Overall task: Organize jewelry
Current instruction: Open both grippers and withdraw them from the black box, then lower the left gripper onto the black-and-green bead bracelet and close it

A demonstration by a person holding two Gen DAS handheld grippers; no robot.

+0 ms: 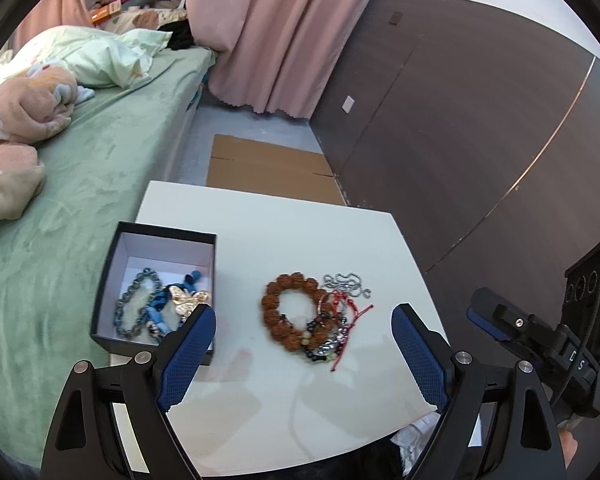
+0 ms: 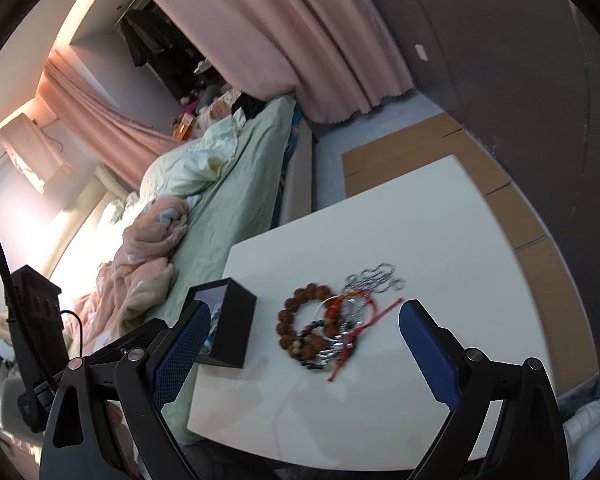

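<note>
A heap of jewelry lies on the white table (image 1: 260, 232): a brown bead bracelet (image 1: 290, 312), a silver chain (image 1: 346, 282) and red cord pieces (image 1: 350, 312). At the table's left stands a black box (image 1: 154, 288) holding a grey-blue bead bracelet (image 1: 134, 306), a blue piece and a gold ornament. My left gripper (image 1: 304, 320) hangs open above the near table, empty, its left pad over the box's near right corner. In the right wrist view my right gripper (image 2: 306, 320) is open and empty, with the brown bracelet (image 2: 300, 320) and chain (image 2: 374, 276) ahead of it and the box (image 2: 230, 320) by its left pad.
A bed with a green sheet (image 1: 60, 220) and rumpled blankets runs along the table's left. Flat cardboard (image 1: 268, 168) lies on the floor beyond the table. A dark panelled wall (image 1: 460, 140) stands to the right, pink curtains (image 1: 268, 32) behind.
</note>
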